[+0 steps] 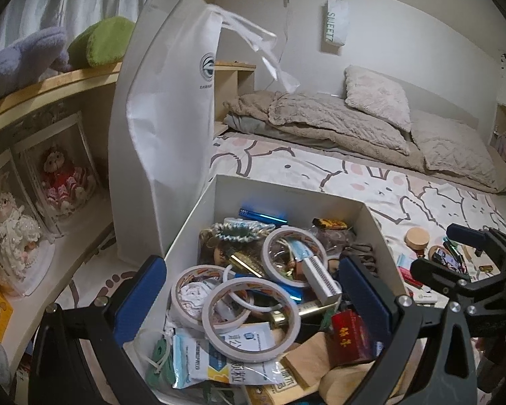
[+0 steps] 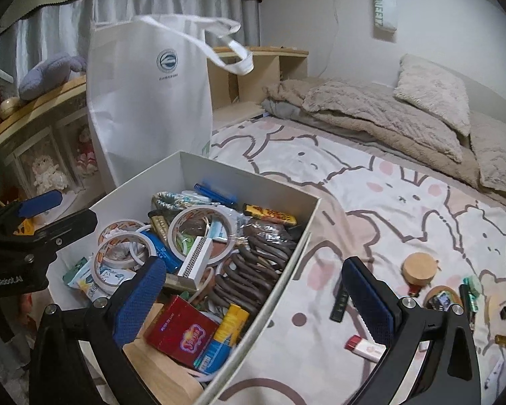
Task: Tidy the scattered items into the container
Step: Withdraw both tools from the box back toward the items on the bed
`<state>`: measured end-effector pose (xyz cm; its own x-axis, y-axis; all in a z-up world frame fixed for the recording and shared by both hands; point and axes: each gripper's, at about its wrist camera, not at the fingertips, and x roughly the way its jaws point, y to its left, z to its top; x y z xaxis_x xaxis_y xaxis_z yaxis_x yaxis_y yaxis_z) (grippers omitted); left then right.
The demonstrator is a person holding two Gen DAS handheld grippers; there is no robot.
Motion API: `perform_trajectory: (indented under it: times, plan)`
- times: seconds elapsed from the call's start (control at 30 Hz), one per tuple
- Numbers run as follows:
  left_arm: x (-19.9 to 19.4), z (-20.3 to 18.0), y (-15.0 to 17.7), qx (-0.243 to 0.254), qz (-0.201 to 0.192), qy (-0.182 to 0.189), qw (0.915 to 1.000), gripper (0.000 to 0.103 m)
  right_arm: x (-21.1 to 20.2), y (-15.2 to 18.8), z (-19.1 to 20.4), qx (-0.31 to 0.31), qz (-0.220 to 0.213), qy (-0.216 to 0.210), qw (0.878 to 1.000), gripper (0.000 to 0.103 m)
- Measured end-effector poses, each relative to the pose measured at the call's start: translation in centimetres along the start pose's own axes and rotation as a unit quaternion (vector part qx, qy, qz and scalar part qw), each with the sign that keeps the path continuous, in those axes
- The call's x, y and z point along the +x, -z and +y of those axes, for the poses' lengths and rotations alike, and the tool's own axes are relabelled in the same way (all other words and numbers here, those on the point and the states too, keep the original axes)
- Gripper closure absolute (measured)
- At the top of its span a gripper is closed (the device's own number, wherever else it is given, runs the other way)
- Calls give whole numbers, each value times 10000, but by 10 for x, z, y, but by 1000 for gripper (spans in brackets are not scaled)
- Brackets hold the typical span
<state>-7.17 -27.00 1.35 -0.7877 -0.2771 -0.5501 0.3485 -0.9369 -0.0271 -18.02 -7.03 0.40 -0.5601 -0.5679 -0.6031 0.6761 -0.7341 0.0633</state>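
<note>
A white open box (image 1: 280, 189) (image 2: 246, 175) stands on the bed, filled with tape rolls (image 1: 253, 317) (image 2: 199, 233), a red packet (image 1: 350, 337) (image 2: 182, 334), brown hair ties (image 2: 253, 266) and other small items. My left gripper (image 1: 253, 300) hangs open and empty over the box; it also shows in the right wrist view (image 2: 40, 202). My right gripper (image 2: 253, 293) is open and empty over the box's right wall; it also shows in the left wrist view (image 1: 469, 236). Loose items lie on the sheet to the right: a round wooden lid (image 2: 419, 268) (image 1: 417, 238), a black stick (image 2: 340, 303), a red-capped white lighter (image 2: 366, 344).
A tall white tote bag (image 1: 165, 135) (image 2: 148, 101) stands just behind the box. A wooden shelf (image 1: 50, 87) with boxed dolls is at the left. Folded beige blankets (image 2: 381, 114) and a pillow (image 2: 431, 91) lie at the bed's far end.
</note>
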Motion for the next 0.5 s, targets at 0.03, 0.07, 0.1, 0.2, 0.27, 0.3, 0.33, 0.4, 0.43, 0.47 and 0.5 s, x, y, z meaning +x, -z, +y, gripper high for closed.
perform_trajectory:
  times: [0.03, 0.07, 0.1, 0.2, 0.27, 0.3, 0.33, 0.4, 0.43, 0.47, 0.5]
  plan:
    - [-2, -3, -1, 13, -20, 16, 10000, 0, -4, 0, -2, 6, -16, 14, 10000, 0]
    - [-5, -6, -2, 32, -46, 38, 10000, 0, -8, 0, -4, 9, -41, 38, 10000, 0]
    - [-7, -9, -3, 55, -68, 51, 9999, 0, -14, -1, -7, 5, -75, 71, 9999, 0]
    - [-14, -18, -6, 125, -122, 107, 9998, 0, -31, -2, -14, 13, -176, 178, 9997, 0]
    - [-17, -22, -7, 148, -136, 146, 9997, 0, -40, -3, -20, 42, -234, 222, 9995, 0]
    - [-19, -25, -8, 157, -148, 166, 9996, 0, -47, -3, -24, 58, -272, 256, 9993, 0]
    - [-21, -28, -9, 163, -152, 182, 9996, 0, -54, -3, -28, 70, -302, 283, 9991, 0]
    - [-24, -33, -11, 180, -164, 241, 9994, 0, -65, -2, -34, 99, -364, 310, 9988, 0]
    - [-25, -36, -12, 186, -179, 272, 9993, 0, -70, -2, -38, 118, -395, 336, 9986, 0]
    - [-27, -39, -12, 195, -189, 293, 9992, 0, -76, -1, -42, 135, -422, 366, 9983, 0]
    - [-28, -42, -13, 214, -201, 314, 9991, 0, -80, -1, -44, 145, -443, 386, 9982, 0]
